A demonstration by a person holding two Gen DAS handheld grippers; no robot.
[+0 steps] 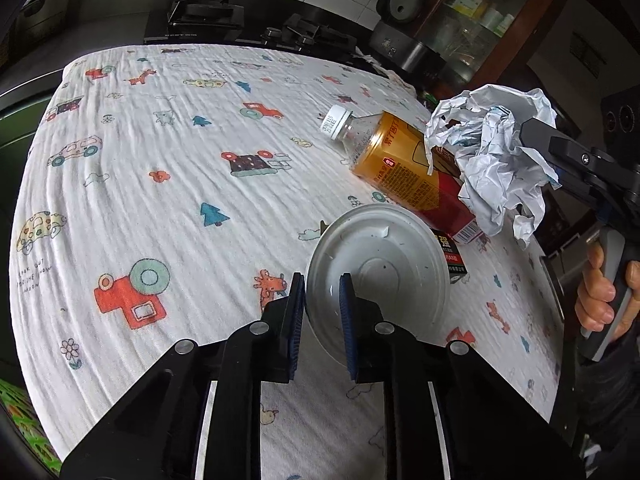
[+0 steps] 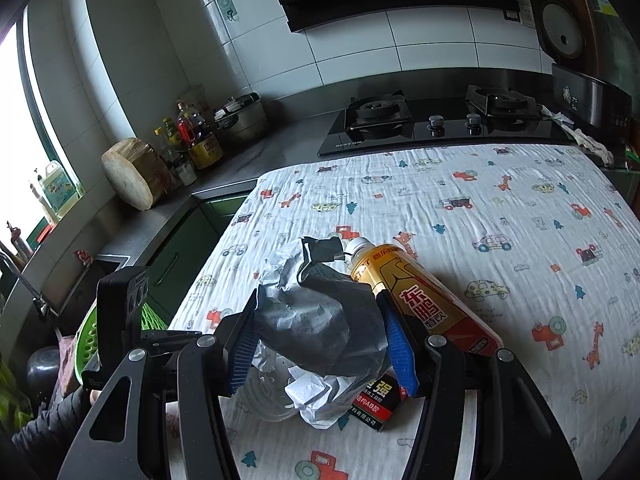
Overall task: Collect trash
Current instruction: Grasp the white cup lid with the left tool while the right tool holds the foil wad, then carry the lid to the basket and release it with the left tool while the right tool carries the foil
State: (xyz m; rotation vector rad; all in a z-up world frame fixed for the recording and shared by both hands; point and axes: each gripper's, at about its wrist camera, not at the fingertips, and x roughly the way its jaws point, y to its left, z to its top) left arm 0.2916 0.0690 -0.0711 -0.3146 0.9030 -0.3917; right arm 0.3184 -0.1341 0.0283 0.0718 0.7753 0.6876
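My left gripper (image 1: 322, 292) is shut on the rim of a clear plastic cup lid (image 1: 376, 268) and holds it above the table. My right gripper (image 2: 316, 340) is shut on a crumpled paper ball (image 2: 320, 320), which also shows in the left wrist view (image 1: 492, 152), held in the air over the bottle. A plastic drink bottle (image 1: 404, 172) with a yellow and red label and white cap lies on its side on the cloth; it shows in the right wrist view too (image 2: 424, 300). A small black and red box (image 2: 376, 404) lies beside it, partly hidden.
The table wears a white cloth with cartoon prints (image 1: 160, 184). A green basket (image 2: 94, 336) sits low at the left beyond the table edge. Behind are a gas stove (image 2: 432, 120), a rice cooker (image 2: 580, 72), bottles and a wooden block (image 2: 134, 172) on the counter.
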